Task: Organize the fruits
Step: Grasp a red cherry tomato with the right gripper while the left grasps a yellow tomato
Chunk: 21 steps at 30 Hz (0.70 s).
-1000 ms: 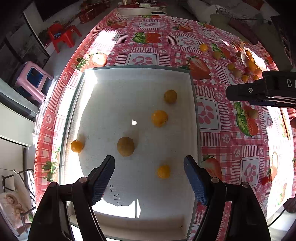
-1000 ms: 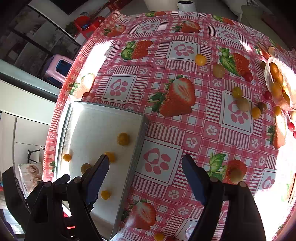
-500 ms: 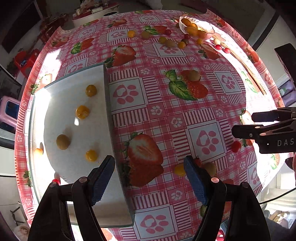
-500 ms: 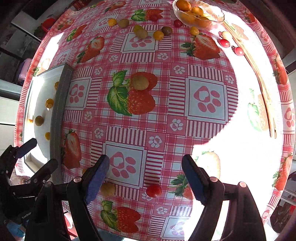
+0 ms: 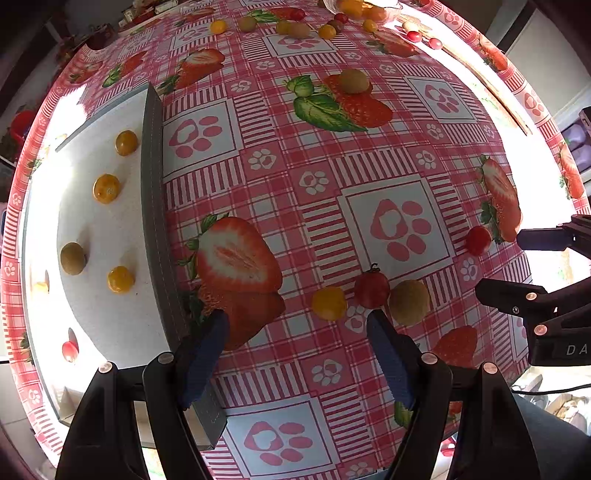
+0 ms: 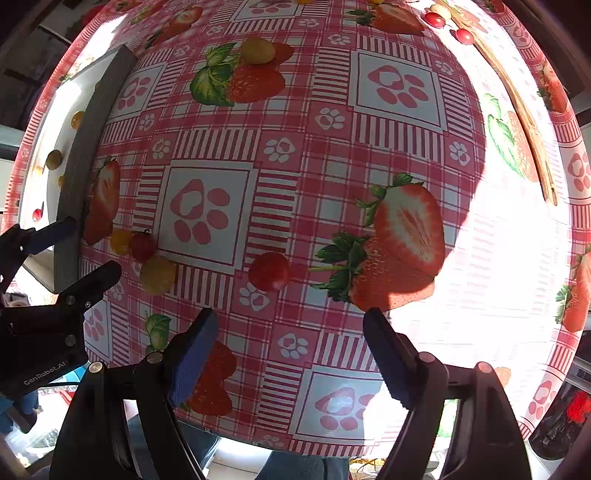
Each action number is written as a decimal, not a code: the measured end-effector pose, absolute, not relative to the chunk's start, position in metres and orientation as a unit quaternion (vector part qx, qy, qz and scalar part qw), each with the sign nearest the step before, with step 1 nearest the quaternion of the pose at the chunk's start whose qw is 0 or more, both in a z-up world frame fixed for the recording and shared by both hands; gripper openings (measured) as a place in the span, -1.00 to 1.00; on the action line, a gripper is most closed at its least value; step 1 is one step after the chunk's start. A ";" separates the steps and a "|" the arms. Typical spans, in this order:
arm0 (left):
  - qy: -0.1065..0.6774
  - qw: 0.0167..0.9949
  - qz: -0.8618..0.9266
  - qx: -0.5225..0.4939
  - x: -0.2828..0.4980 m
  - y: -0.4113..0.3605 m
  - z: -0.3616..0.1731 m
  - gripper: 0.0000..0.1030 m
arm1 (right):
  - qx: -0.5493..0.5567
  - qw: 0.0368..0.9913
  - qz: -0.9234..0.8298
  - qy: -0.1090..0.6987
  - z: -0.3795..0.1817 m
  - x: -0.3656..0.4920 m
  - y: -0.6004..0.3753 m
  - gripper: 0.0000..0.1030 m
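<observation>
A white tray (image 5: 110, 317) with a grey rim lies at the left and holds several small yellow, green and red fruits. My left gripper (image 5: 297, 328) is open, low over the tablecloth; a yellow fruit (image 5: 328, 302), a red tomato (image 5: 371, 288) and a green fruit (image 5: 408, 302) lie just ahead of it. My right gripper (image 6: 288, 325) is open, with a red tomato (image 6: 269, 271) just ahead of its fingers. The right gripper shows at the right edge of the left wrist view (image 5: 498, 262).
A glass bowl (image 5: 364, 7) of orange fruits stands at the far edge with loose fruits around it. A green fruit (image 5: 354, 80) lies mid-table. Wooden sticks (image 6: 524, 110) lie along the right side. The table's near edge is close below both grippers.
Both grippers have moved from over the tray to the right and down toward the near table edge. The loose fruits there now look much larger. Both stay open.
</observation>
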<state>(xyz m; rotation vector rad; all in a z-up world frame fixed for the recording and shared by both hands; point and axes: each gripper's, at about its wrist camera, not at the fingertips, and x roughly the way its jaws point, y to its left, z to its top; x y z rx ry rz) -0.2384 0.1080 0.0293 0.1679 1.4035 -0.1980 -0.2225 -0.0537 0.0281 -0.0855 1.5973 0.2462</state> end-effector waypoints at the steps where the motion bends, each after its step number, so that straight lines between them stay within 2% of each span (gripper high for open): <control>1: 0.644 0.756 -0.091 0.077 -0.238 0.107 0.027 0.51 | -0.039 0.691 0.109 0.713 0.027 -0.223 -0.053 0.62; 4: 0.645 0.754 -0.091 0.079 -0.234 0.103 0.021 0.51 | -0.037 0.695 0.106 0.711 0.024 -0.222 -0.051 0.51; 6: 0.645 0.755 -0.090 0.079 -0.232 0.101 0.018 0.51 | -0.038 0.695 0.107 0.710 0.021 -0.221 -0.048 0.32; 10: 0.644 0.756 -0.090 0.076 -0.227 0.095 0.015 0.51 | -0.042 0.700 0.110 0.704 0.018 -0.215 -0.038 0.25; 19: 0.649 0.754 -0.075 0.066 -0.226 0.098 0.016 0.47 | -0.052 0.704 0.111 0.699 0.020 -0.200 -0.020 -0.18; 21: 0.647 0.756 -0.077 0.064 -0.228 0.097 0.016 0.37 | -0.057 0.706 0.109 0.698 0.019 -0.200 -0.019 -0.27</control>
